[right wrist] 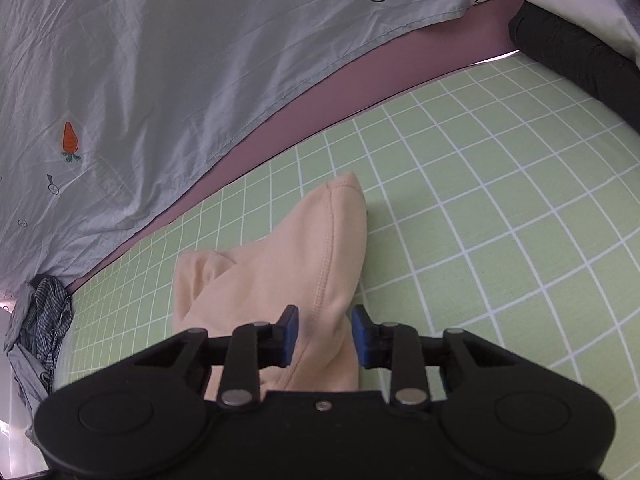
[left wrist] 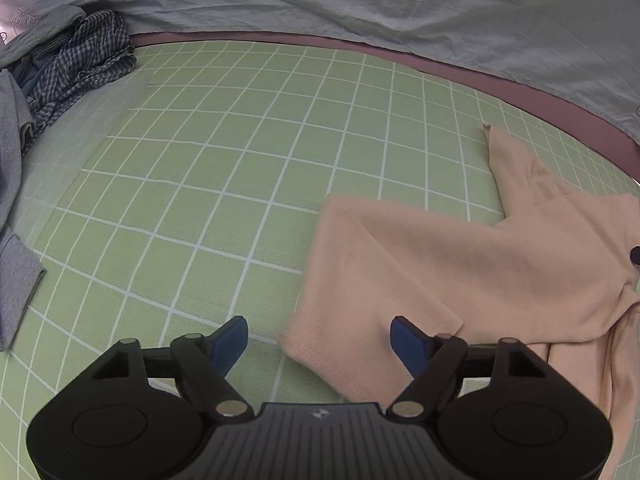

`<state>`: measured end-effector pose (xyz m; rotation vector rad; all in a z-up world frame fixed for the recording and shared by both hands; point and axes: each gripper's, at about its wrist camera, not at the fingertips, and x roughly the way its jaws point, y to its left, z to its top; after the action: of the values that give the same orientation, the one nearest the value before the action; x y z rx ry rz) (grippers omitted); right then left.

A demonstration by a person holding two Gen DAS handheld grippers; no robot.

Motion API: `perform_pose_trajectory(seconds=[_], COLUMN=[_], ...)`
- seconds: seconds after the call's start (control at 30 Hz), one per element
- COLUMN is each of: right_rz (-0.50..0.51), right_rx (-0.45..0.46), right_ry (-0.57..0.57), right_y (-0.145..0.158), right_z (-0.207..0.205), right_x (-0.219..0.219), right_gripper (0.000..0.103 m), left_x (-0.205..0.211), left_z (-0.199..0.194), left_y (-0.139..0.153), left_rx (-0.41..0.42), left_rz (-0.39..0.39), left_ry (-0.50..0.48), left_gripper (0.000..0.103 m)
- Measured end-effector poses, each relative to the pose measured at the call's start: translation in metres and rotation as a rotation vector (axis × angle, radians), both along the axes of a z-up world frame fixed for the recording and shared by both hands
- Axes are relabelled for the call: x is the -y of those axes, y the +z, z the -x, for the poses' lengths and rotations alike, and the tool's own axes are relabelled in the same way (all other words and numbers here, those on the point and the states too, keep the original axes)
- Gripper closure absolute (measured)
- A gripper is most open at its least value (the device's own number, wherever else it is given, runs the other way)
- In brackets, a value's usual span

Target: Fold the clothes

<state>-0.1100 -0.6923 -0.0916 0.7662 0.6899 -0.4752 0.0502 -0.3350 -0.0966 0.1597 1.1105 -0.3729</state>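
A peach garment [left wrist: 460, 264] lies crumpled on the green grid mat [left wrist: 240, 140], right of centre in the left wrist view. My left gripper [left wrist: 318, 326] hovers over the garment's near hem, its blue pads wide apart and touching nothing. In the right wrist view a sleeve-like part of the peach garment [right wrist: 280, 264] rises off the mat [right wrist: 500, 220] and runs between the blue pads. There my right gripper [right wrist: 325, 320] stands narrow, with the bunched fabric filling the gap from pad to pad.
A heap of checked and grey clothes [left wrist: 80, 60] lies at the mat's far left, with a grey garment [left wrist: 16, 280] nearer. A pale grey-green sheet [right wrist: 160, 60] covers the bed beyond the mat. Dark and white folded fabric [right wrist: 580, 60] sits at the far right.
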Motion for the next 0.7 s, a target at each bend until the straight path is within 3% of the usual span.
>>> perform_pose_trajectory(seconds=[0.1,0.17,0.2,0.23,0.6,0.7], right_rz=[0.006,0.022,0.034,0.047,0.091,0.098], right_rx=[-0.006,-0.024,-0.038,-0.052,-0.109,-0.105], right_ry=[0.020,0.029,0.034,0.040,0.050,0.033], right_y=[-0.002,-0.004,-0.005,-0.006,-0.016,-0.008], right_z=[-0.011,-0.020,-0.024,-0.028,-0.045,-0.034], right_x=[0.002,0.002,0.001,0.000,0.001,0.001], right_gripper=[0.094,0.095,0.095,0.096,0.098,0.080], left_x=[0.002,0.003,0.003,0.003,-0.025,-0.033], left_z=[-0.004,-0.005,-0.006,-0.008,-0.022,-0.022], left_y=[-0.004,-0.004,-0.003,-0.003,-0.002,0.001], left_rx=[0.001,0.016,0.020,0.021,-0.080,-0.123], left_rz=[0.005,0.012,0.007,0.005,0.163,0.254], left_ry=[0.000,-0.020,-0.017,-0.012,0.100,0.127], left_gripper=[0.049,0.075,0.080,0.091,0.095,0.096])
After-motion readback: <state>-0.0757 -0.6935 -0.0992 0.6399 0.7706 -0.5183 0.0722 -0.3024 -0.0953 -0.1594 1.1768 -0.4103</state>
